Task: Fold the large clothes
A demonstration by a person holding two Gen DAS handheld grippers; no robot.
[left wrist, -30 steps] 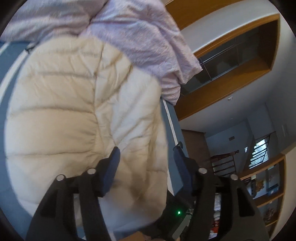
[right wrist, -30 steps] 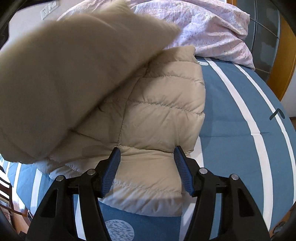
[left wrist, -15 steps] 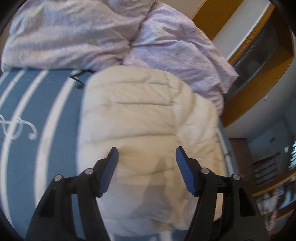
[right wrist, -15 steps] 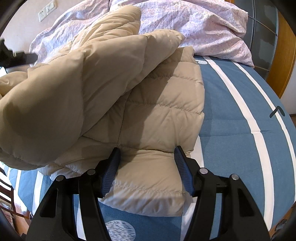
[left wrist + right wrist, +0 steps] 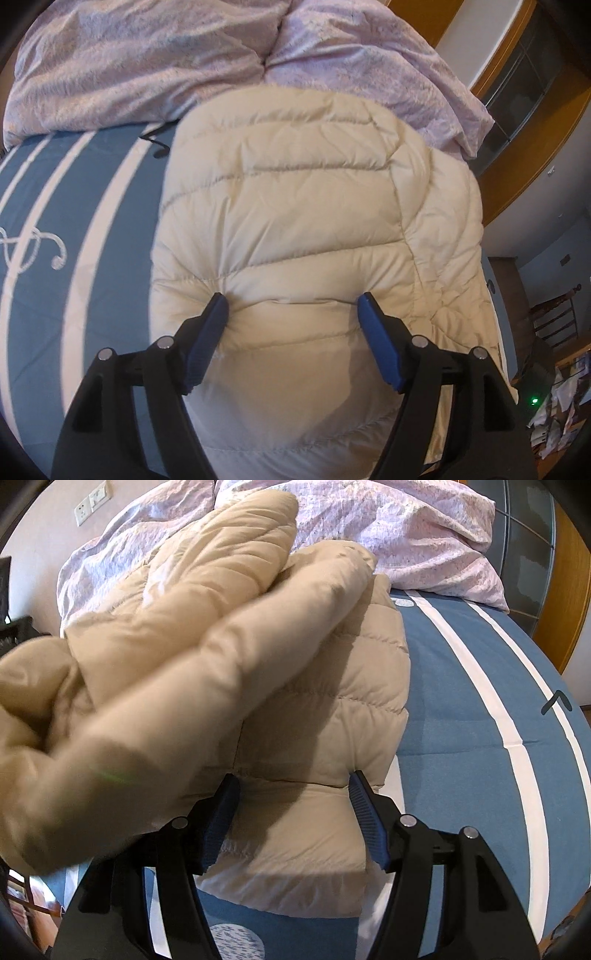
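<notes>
A cream quilted puffer jacket lies on the blue striped bed. My left gripper is open, its blue fingertips pressing on the jacket's upper layer. In the right wrist view the jacket shows a folded-over bulky part raised and blurred at the left, above the flat lower layer. My right gripper is open, fingers either side of the lower layer near its hem, holding nothing.
A blue bedspread with white stripes covers the bed. A crumpled pink duvet is piled at the head; it also shows in the right wrist view. A wooden wardrobe frame and chairs stand beyond the bed's right side.
The folded jacket part has swung over and settled onto the lower layer. My left gripper has turned from the bed's edge to face the duvet and pressed down. The right gripper has barely moved.
</notes>
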